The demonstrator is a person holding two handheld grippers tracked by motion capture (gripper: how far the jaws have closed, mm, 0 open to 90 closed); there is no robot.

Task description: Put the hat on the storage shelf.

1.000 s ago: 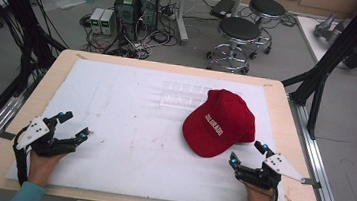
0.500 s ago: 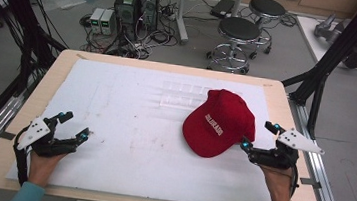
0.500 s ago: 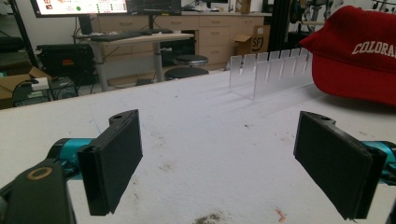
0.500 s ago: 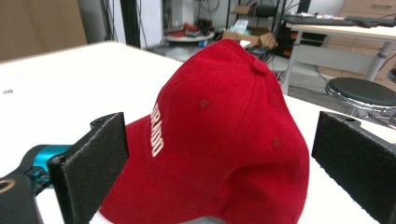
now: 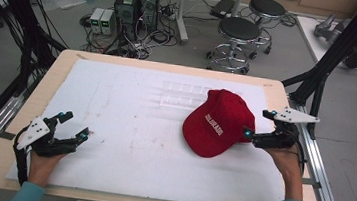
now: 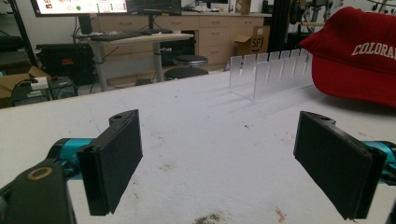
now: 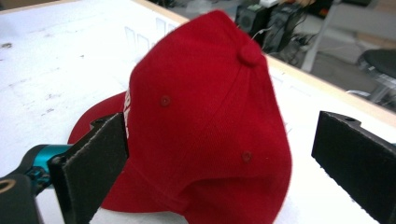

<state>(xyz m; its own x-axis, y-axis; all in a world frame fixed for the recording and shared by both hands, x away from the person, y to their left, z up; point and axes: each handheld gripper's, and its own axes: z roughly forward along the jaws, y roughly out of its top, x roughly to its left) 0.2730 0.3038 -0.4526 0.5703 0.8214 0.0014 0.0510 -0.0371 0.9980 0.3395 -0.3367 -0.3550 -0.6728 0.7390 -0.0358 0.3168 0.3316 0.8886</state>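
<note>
Red cap lies at nine o'clock of right hand-held gripper, jaws apart, nearer than left hand-held gripper, also apart.

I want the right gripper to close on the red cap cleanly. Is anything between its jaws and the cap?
Nothing visible. The right gripper stands open with the red cap directly ahead between its jaws; the clear slotted rack lies beyond the cap.

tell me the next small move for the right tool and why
Probably ease the right tool forward until its open jaws straddle the red cap, then close. The jaws stand wide, aimed at the cap's back, not touching it. The left tool rests open, far off on the table.
</note>
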